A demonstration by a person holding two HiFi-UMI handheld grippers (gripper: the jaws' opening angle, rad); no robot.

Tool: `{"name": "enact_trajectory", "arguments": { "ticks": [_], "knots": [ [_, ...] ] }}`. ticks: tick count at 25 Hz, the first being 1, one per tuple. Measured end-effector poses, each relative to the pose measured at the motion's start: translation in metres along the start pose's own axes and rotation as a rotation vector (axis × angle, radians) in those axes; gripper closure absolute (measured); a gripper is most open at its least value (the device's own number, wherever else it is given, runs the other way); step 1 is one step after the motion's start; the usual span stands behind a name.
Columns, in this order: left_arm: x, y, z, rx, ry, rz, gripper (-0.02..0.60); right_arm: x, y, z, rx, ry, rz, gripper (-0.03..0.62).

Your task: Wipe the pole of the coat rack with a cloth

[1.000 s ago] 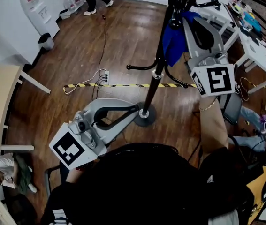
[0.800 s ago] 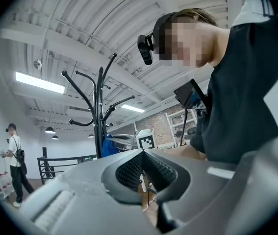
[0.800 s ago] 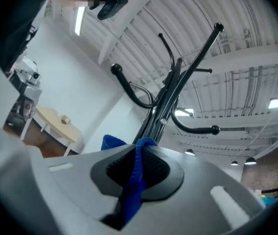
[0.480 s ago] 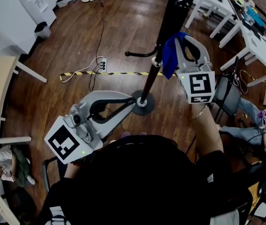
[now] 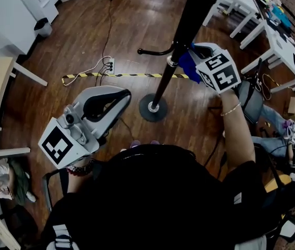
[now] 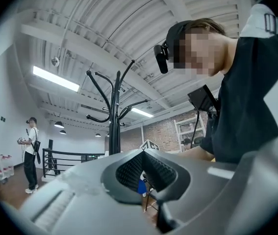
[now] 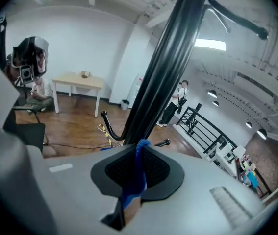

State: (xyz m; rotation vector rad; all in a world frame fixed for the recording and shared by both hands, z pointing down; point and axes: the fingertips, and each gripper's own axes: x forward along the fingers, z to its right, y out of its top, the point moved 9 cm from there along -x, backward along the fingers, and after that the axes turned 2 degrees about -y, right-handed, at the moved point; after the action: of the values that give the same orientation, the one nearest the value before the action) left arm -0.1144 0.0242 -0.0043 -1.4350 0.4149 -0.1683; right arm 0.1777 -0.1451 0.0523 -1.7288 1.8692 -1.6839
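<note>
Down the pole my right gripper [image 5: 193,53] has slid, carrying the crumpled blue cloth [image 5: 186,66] to the height of the low curved hook, while my left gripper [image 5: 124,95] has drawn back from the round base [image 5: 152,108].

From the head view, the black metal coat-rack pole [image 5: 181,30] stands upright on the brown wooden floor [image 5: 85,46], its long axis rising from the base toward the camera. The cloth lies against the pole's right side. My left gripper is off to the left, apart from the pole.

Through the left gripper view, my left jaws [image 6: 142,173] are pressed together with nothing between them; the rack [image 6: 115,121] stands beyond, hooks spreading at its top.

Through the right gripper view, my right jaws [image 7: 138,168] are clamped on the cloth [image 7: 134,185], and the pole [image 7: 163,67] slants just past them, from lower left to upper right.
</note>
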Motion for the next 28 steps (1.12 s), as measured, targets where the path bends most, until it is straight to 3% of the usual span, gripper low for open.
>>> {"name": "enact_trajectory", "arguments": {
  "ticks": [5,8,13,23,28],
  "knots": [
    [-0.005,-0.005,0.004,-0.013,0.0,-0.003,0.577,0.02,-0.014,-0.013,-0.085,0.131,-0.215,0.569],
    [-0.011,-0.006,0.001,-0.014,0.003,0.006,0.577,0.022,-0.016,-0.014,-0.114,0.123,-0.26,0.569],
    [-0.007,-0.004,0.002,-0.01,-0.011,0.007,0.577,0.021,-0.021,-0.009,-0.068,0.158,-0.343,0.569],
    [0.011,-0.006,-0.007,-0.026,-0.035,0.005,0.577,0.002,-0.023,0.008,-0.212,0.234,-0.641,0.571],
    [0.008,-0.018,-0.016,-0.04,-0.011,-0.005,0.577,-0.025,-0.033,0.024,-0.25,0.225,-0.701,0.569]
  ]
}}
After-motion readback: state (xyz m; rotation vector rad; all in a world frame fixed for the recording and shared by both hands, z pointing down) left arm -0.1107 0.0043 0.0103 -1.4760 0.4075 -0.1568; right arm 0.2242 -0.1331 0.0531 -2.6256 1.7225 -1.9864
